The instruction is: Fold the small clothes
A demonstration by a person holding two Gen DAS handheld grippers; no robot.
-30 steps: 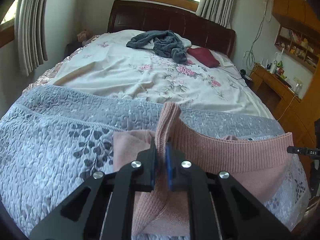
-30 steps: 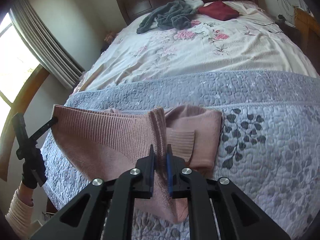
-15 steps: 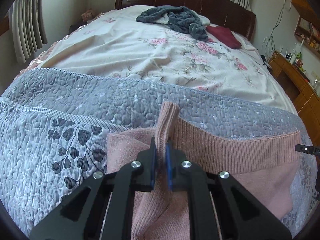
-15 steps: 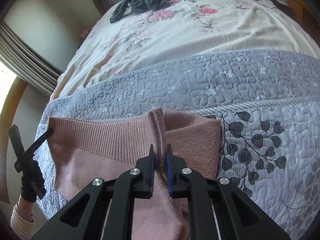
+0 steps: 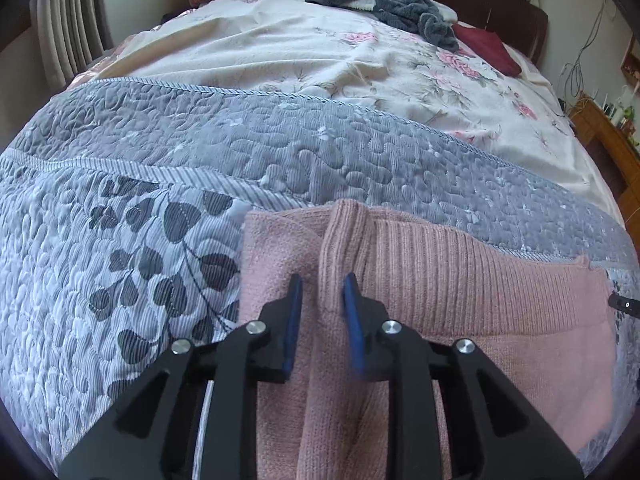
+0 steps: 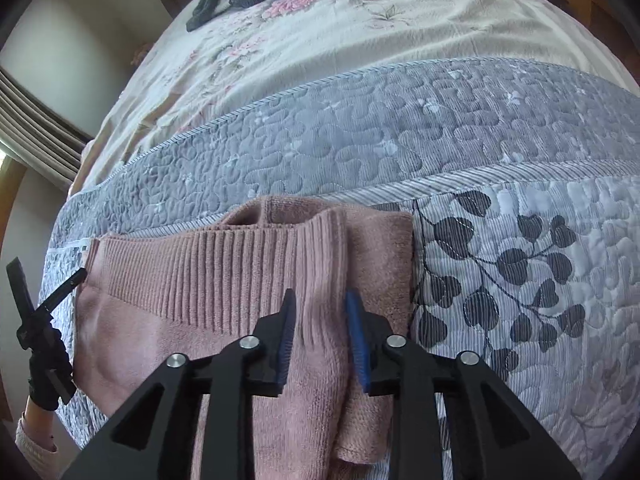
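Fold's laid down: left gripper [image 5: 320, 300] and right gripper [image 6: 318, 312] both parted, gripping nothing, straddling the pink ribbed knit garment [image 5: 460, 280]. Next, probably back off and smooth.

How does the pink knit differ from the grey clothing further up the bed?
The pink knit lies spread and partly folded on the grey quilt; the grey clothing sits crumpled on the floral sheet. The pink knit lies between both open grippers' fingers; the grey clothing is untouched. Both are soft garments.

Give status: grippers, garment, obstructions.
Left gripper open, right gripper open, each straddling a raised fold. Pink knit sweater folded on grey quilt. Nothing obstructing.
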